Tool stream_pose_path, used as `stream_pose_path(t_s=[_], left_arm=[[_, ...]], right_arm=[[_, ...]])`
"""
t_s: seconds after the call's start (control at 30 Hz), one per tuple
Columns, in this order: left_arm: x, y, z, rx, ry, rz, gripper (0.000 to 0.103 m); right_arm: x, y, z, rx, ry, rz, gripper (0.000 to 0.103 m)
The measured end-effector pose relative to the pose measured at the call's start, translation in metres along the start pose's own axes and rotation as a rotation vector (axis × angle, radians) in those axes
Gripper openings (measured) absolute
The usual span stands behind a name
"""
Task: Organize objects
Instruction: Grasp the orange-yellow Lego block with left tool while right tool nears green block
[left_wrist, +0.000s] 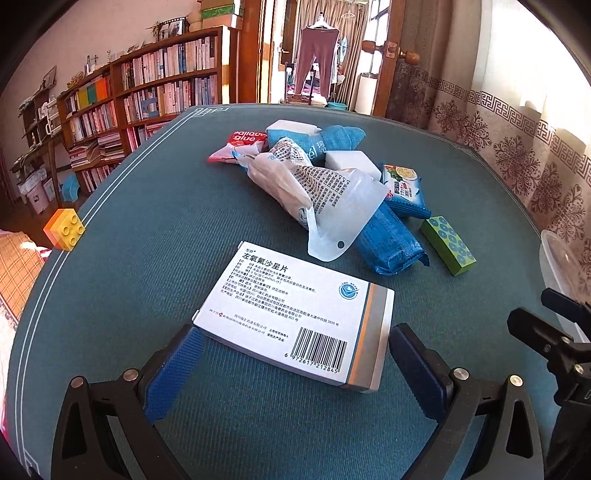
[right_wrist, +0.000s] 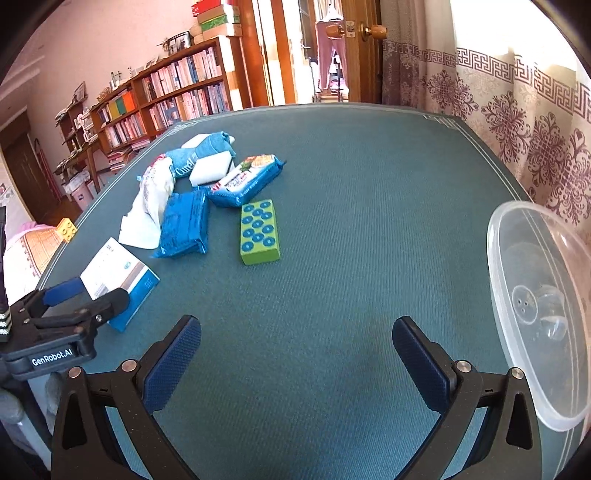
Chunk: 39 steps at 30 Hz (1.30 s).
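Jaws of the left gripper (left_wrist: 295, 354) stand wide around the medicine box (left_wrist: 295, 317), lower centre, ungripped; next: closing squarely. Right gripper (right_wrist: 295, 350) gapes empty.

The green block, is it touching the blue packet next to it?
Apart. The right wrist view shows a strip of bare table between the green block and the blue packet.

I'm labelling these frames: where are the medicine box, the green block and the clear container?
medicine box (left_wrist: 295, 306), left wrist view, printed top face.
green block (right_wrist: 258, 230), right wrist view, dotted top face.
clear container (right_wrist: 517, 258), right wrist view, near rim.
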<state>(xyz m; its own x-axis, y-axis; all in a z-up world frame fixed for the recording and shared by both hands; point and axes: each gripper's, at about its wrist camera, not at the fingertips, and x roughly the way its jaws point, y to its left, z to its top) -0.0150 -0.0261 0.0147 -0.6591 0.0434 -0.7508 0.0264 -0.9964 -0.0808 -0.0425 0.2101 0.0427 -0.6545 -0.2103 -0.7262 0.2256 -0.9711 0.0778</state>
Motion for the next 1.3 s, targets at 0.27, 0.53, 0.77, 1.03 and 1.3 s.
stream_pose_path(t_s=[0.27, 0.53, 0.77, 1.03, 1.3], left_arm=[[-0.007, 0.012, 0.000, -0.042, -0.010, -0.005, 0.103], [-0.022, 0.031, 0.007, -0.034, -0.051, 0.086, 0.103], [-0.025, 0.081, 0.021, -0.100, -0.078, 0.223, 0.103], [-0.021, 0.136, 0.037, -0.174, -0.099, 0.357, 0.103], [-0.006, 0.180, 0.051, -0.213, -0.097, 0.437, 0.103]], right_arm=[[0.018, 0.013, 0.023, -0.056, 0.002, -0.003, 0.100], [0.049, 0.022, 0.040, -0.091, 0.034, 0.004, 0.077], [0.070, 0.028, 0.045, -0.105, 0.048, -0.006, 0.058], [0.076, 0.039, 0.044, -0.139, 0.014, -0.039, 0.055], [0.077, 0.040, 0.044, -0.132, 0.014, -0.031, 0.055]])
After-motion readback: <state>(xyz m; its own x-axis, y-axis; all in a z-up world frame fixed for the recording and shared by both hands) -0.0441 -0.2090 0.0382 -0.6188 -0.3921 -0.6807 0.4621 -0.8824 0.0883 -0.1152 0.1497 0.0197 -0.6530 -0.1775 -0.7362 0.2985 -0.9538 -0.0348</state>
